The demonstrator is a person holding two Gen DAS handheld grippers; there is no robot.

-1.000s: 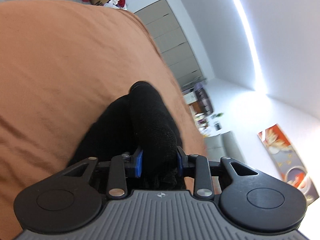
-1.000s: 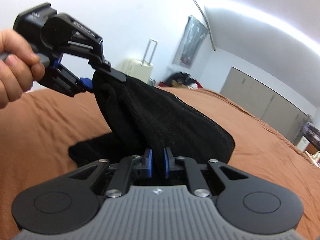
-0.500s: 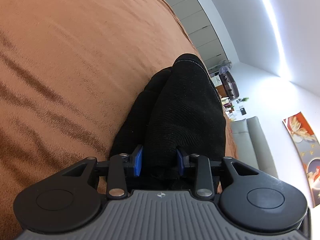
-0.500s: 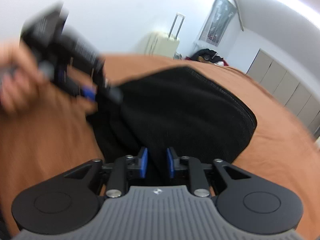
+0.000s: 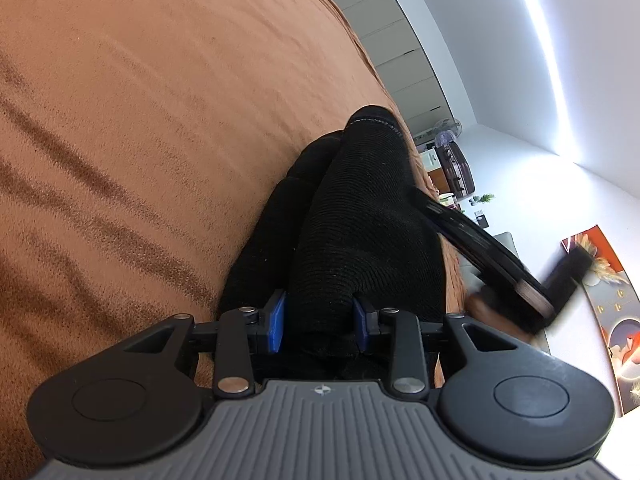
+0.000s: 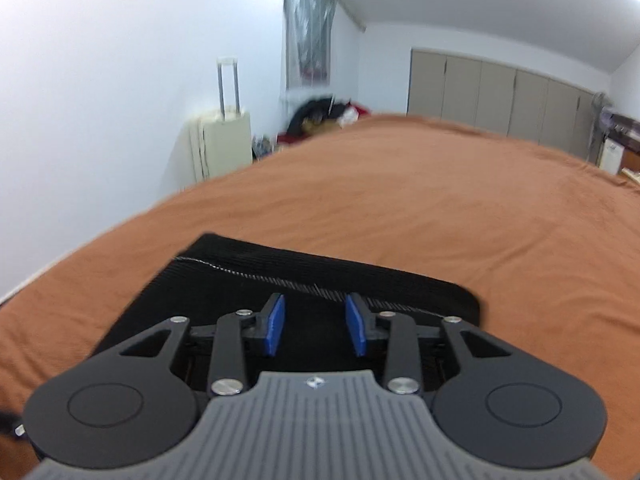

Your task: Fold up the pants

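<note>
1. The main risk I see: the left gripper has a thick bunch of the black pants pinched between its blue pads, while the right gripper has just been opening and now has nothing between its jaws. If the left one pulls up or sideways, the freshly laid fold could drag out of line or fall open.
2. A second risk: the right gripper's open pads sit just over the cloth, so a careless move away could catch the edge and flip it.
3. The bunch at the left jaws is bulky, so releasing it may leave a lump rather than a flat layer.
4. From the left gripper the pants run straight ahead as a rounded, doubled ridge on the orange bedspread. The blurred right gripper is beside their right edge.
5. Ahead of the right gripper the pants lie flat, a dark knit panel with a pale stitched line and a neat far edge, on the bedspread.
</note>
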